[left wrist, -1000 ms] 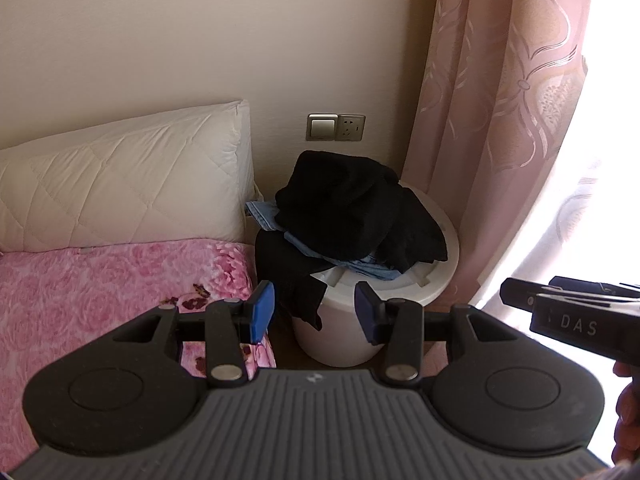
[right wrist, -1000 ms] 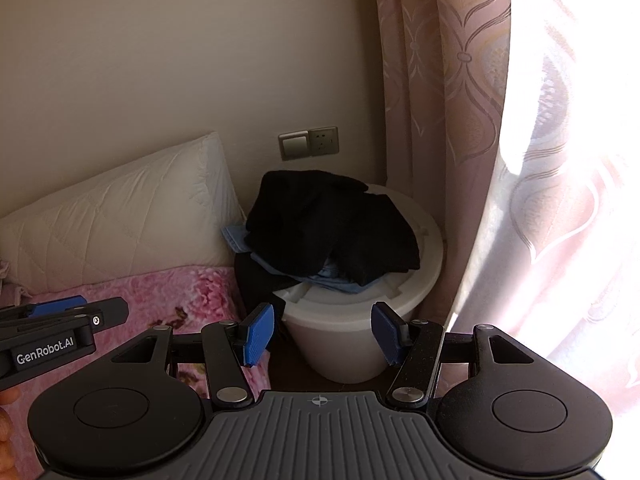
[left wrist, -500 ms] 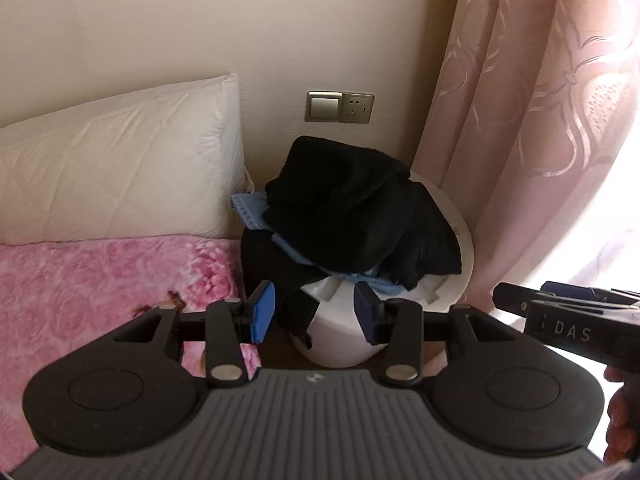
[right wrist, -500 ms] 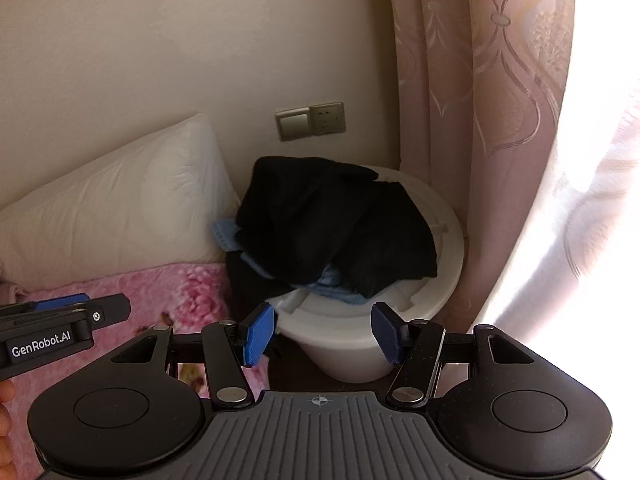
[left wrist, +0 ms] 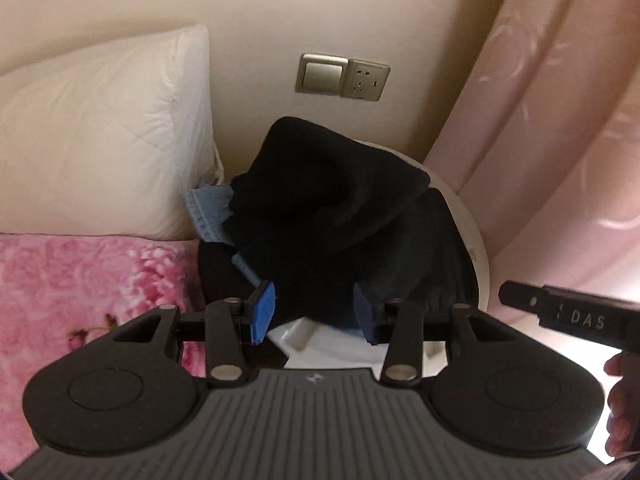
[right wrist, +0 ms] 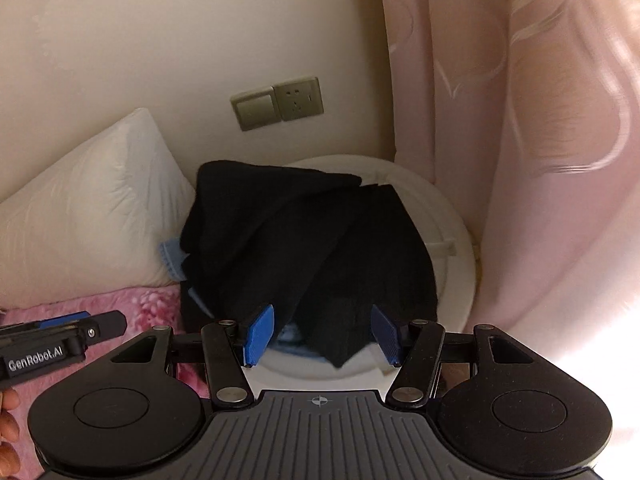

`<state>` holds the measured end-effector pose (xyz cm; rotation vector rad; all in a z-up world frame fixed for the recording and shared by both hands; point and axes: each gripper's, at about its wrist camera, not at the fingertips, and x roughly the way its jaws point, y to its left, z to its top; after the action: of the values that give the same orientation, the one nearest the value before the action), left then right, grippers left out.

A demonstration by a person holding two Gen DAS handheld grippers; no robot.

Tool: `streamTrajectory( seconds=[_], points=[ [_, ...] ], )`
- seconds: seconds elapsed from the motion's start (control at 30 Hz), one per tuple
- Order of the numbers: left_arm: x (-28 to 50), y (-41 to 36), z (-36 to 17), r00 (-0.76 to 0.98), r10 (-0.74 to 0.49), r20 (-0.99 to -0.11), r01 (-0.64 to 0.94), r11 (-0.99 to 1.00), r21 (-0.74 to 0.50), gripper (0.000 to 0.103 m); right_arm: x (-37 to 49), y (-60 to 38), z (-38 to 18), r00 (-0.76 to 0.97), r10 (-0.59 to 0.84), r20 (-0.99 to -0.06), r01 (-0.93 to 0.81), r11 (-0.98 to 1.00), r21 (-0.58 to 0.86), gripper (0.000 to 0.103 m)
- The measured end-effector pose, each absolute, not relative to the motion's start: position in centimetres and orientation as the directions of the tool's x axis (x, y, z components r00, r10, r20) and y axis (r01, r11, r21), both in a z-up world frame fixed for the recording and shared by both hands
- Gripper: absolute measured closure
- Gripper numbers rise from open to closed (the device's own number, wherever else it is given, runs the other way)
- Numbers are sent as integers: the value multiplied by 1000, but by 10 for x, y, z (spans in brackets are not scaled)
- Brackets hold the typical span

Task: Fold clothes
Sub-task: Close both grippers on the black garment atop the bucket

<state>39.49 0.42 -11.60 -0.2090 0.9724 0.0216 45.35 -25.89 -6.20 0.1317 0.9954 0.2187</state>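
A heap of black clothes (left wrist: 340, 220) lies on a round white tub (left wrist: 476, 256) beside the bed, with a light blue denim piece (left wrist: 208, 212) sticking out at its left. The same heap (right wrist: 304, 248) and tub (right wrist: 448, 232) show in the right wrist view. My left gripper (left wrist: 314, 316) is open and empty, just in front of the heap's near edge. My right gripper (right wrist: 322, 334) is open and empty, close above the heap's front. Each gripper shows at the edge of the other's view, the right one (left wrist: 568, 316) and the left one (right wrist: 60, 336).
A white pillow (left wrist: 104, 140) leans on the wall over a pink floral bedspread (left wrist: 80, 292) at the left. A pink curtain (left wrist: 560, 120) hangs at the right. A switch and socket plate (left wrist: 342, 77) sits on the wall above the tub.
Both grippers have moved forward and closer to the clothes heap, which now fills more of each view. Both stay open.
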Motion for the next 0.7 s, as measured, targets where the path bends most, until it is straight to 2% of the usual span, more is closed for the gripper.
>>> streamTrajectory(
  seconds=[0.13,0.23,0.47,0.53,0.7],
  points=[
    [431,8,-132,549,-107,-829,-127,970,-209,64,495,-267,-86,476,264,-839,-75,963,261,45],
    [455,9,-141,550,-130,-825,-135,961,-241,63,524,-280,-104,456,324,-829,1,931,365,45],
    [499,9,-159,559,-180,-809,-167,932,-323,62,568,-320,-152,476,518,-711,270,683,679,45],
    [509,11,-164,560,-199,-804,-181,918,-353,60,576,-326,-164,477,545,-690,335,613,716,45],
    [534,16,-186,539,-254,-803,-226,875,-429,58,589,-327,-190,444,550,-707,401,584,706,45]
  ],
)
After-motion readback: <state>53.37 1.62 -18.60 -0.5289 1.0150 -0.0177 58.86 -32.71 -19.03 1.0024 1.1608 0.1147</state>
